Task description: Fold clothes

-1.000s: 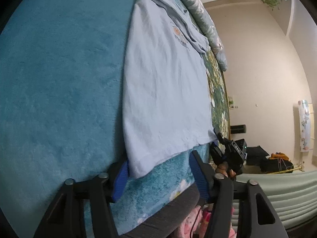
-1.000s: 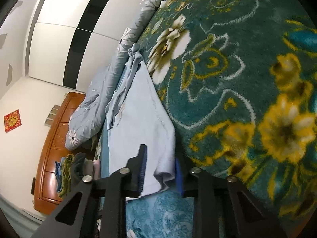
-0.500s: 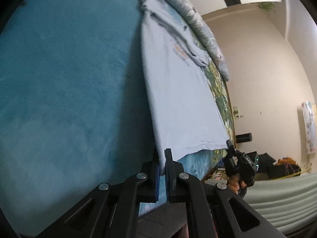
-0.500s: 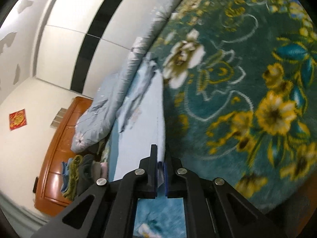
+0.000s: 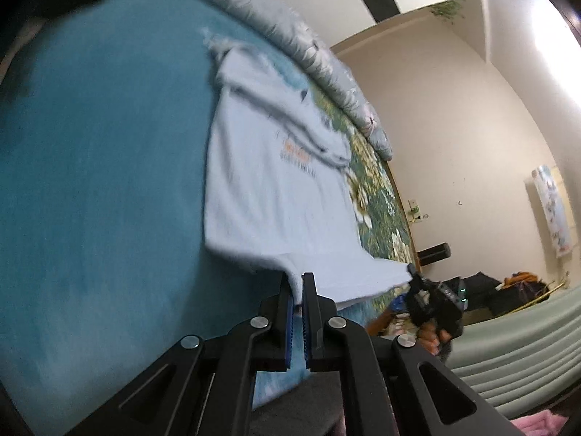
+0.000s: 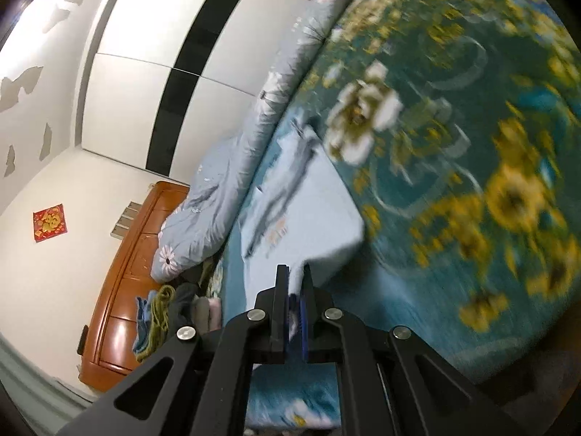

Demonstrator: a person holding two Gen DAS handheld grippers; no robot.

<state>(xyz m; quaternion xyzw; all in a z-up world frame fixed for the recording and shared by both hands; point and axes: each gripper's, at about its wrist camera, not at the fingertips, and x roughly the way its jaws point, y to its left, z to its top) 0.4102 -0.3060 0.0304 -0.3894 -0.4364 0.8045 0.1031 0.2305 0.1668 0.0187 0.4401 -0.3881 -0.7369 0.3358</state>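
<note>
Pale blue cotton T-shirt [image 5: 276, 196] with orange chest print: lies face up on a teal plush bedspread [image 5: 101, 181], collar far from the camera, hem nearest.

Left wrist view: the left gripper [image 5: 297, 290] has its fingers clamped on one hem corner; that corner hangs lifted clear of the bedspread. The right gripper [image 5: 432, 298], in a hand, pinches the opposite hem corner. The hem is stretched in the air between them. Sleeves appear already turned in over the chest.

Right wrist view: the right gripper [image 6: 296, 283] shows fingers pressed together on a bunch of hem. The T-shirt [image 6: 305, 214] runs away from the fingers, long axis hem to collar, toward a grey floral quilt roll [image 6: 232, 181].

Progress, as judged: sleeves folded; the bottom-to-top fold is only begun, the hem not yet carried to the collar.
</note>
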